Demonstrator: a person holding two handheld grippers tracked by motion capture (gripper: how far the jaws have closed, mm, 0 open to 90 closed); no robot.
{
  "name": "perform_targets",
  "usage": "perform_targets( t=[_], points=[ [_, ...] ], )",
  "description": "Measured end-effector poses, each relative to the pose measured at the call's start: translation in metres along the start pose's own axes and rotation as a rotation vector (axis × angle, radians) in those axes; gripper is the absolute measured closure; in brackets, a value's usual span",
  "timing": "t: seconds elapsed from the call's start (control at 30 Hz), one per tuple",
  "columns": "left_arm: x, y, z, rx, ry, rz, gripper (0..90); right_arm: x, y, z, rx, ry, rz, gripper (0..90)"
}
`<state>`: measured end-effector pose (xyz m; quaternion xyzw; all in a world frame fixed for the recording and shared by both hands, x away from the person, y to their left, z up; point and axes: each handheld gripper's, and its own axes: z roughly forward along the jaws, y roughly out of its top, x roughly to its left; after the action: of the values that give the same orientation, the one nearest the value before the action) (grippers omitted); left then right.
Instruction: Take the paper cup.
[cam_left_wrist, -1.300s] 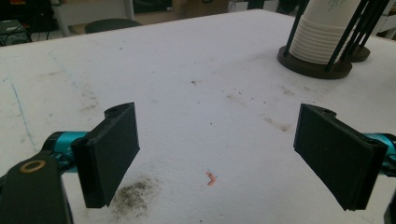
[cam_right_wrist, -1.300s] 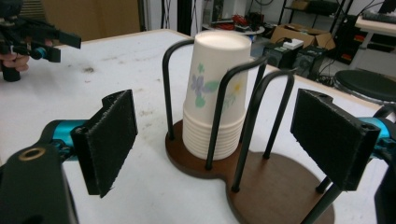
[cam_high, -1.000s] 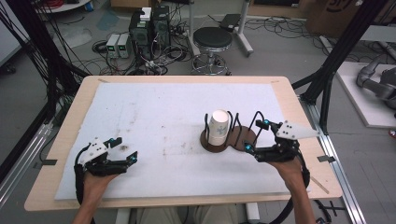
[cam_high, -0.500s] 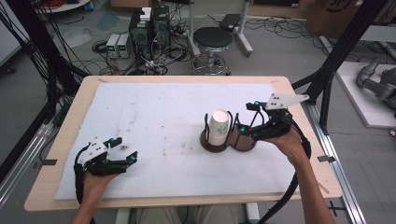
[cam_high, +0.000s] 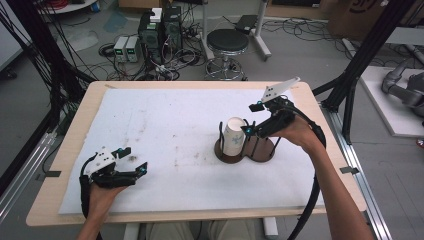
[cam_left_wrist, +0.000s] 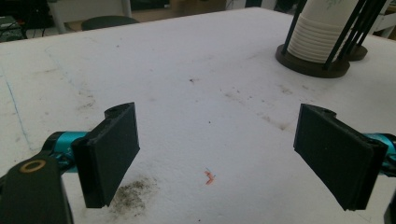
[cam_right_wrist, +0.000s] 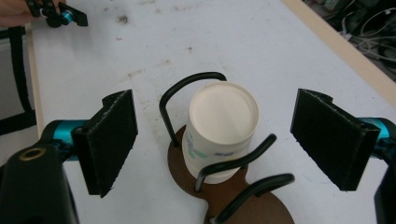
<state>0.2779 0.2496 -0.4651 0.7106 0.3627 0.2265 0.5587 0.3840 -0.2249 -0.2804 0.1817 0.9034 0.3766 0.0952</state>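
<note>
Compared with one second earlier, the right gripper (cam_high: 250, 120) has risen from the tabletop beside the holder (cam_high: 245, 150) and now hangs tilted over the cup stack (cam_high: 233, 136), jaws wide with nothing between them; in the right gripper view the stack (cam_right_wrist: 223, 128) lies between and below the open jaws, untouched. The left gripper (cam_high: 134, 161) has stayed at the near left of the tabletop, jaws wide and empty. The cups stand upside down in the left ring of the dark two-ring wire holder, right of centre. The tabletop (cam_high: 90, 107) is wood, covered by a white sheet (cam_high: 165, 125) with dark smudges and a small red mark (cam_left_wrist: 208, 176). Behind it, on a grey floor, stand a stool (cam_high: 227, 42), electronic boxes (cam_high: 160, 27) and loose cables.
</note>
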Motion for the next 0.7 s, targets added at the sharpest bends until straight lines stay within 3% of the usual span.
perform_targets(
  t=[0.23,0.7],
  points=[
    [-0.001,0.000,0.000,0.006,0.004,0.016,14.0,-0.008,0.024,0.023,0.171,0.024,-0.054,16.3],
    [-0.002,0.000,0.000,0.007,0.005,0.024,14.0,-0.012,0.033,0.052,0.359,0.026,-0.102,16.7]
  ],
)
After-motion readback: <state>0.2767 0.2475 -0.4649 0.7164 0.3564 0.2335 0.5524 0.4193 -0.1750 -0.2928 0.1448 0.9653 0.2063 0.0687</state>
